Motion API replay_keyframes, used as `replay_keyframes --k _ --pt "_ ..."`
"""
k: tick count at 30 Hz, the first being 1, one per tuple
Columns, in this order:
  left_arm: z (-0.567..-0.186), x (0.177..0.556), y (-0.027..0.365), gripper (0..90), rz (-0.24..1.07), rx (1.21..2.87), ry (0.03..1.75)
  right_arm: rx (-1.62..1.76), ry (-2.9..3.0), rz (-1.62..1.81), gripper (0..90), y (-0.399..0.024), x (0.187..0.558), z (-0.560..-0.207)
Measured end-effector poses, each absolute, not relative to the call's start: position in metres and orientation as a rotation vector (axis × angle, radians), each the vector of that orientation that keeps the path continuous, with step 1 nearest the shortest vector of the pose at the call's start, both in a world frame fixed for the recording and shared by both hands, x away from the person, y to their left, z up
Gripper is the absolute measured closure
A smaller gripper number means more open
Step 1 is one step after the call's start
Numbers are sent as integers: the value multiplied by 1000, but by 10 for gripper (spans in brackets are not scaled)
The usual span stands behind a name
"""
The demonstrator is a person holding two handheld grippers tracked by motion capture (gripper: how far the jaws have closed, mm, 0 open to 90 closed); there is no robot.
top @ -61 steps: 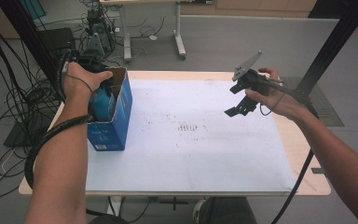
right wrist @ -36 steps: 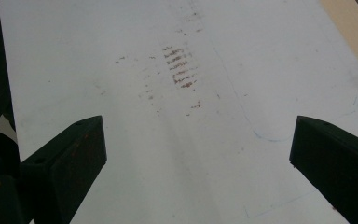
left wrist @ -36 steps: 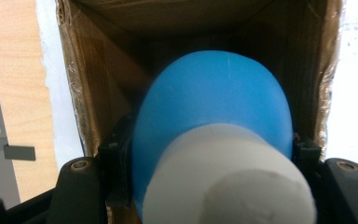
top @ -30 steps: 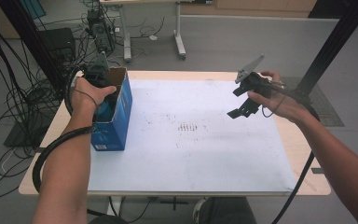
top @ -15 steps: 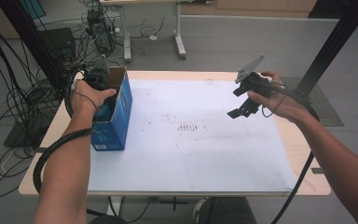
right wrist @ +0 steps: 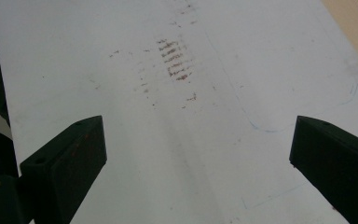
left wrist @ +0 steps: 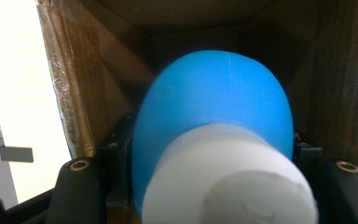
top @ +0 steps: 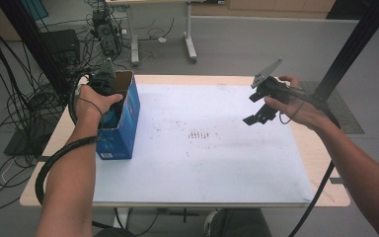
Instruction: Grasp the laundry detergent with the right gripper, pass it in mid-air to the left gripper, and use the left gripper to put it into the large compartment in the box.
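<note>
The left tongs (top: 109,101) reach down into the open top of a blue carton (top: 123,126) that stands upright near the left edge of the bench (top: 321,163), on the white sheet (top: 212,163) that covers most of it. In the left gripper view, the tongs are clamped on a blue, rounded object with a white cylindrical end (left wrist: 214,154), which sits inside the carton's brown cardboard walls (left wrist: 74,88); the black jaws press it from either side. What the object is cannot be told from here, but it looks smooth and domed.

The right tongs (top: 259,114) hang in the air above the right part of the sheet, well apart from the carton, with their jaws wide open and nothing between them (right wrist: 191,149). Below them the sheet carries a patch of brownish smudges (right wrist: 175,58).

The main risk lies at the carton. It is tall, narrow and apparently light, and nothing steadies it: if the object or the tongs drag against a wall on the way in or out, the carton could tip or slide toward the bench edge beside it. The object's curved, smooth surface could also slip out of a two-sided pinch and drop to the bottom, out of easy reach. The thick cable (top: 54,158) looping under the left forearm could snag the bench corner and jerk the hand.
</note>
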State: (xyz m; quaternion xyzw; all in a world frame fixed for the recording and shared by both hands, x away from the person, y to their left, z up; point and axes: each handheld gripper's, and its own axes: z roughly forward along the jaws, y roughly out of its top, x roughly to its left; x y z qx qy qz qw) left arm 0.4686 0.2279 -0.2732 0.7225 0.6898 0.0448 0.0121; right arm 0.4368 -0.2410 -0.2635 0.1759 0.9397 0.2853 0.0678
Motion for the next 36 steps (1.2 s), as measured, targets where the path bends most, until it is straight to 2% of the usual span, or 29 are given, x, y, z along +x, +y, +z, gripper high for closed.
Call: replay_keyframes --k 36 --pt "-274 468 230 361 141 2240 2149 533 2830 846 38 -243 436 -262"
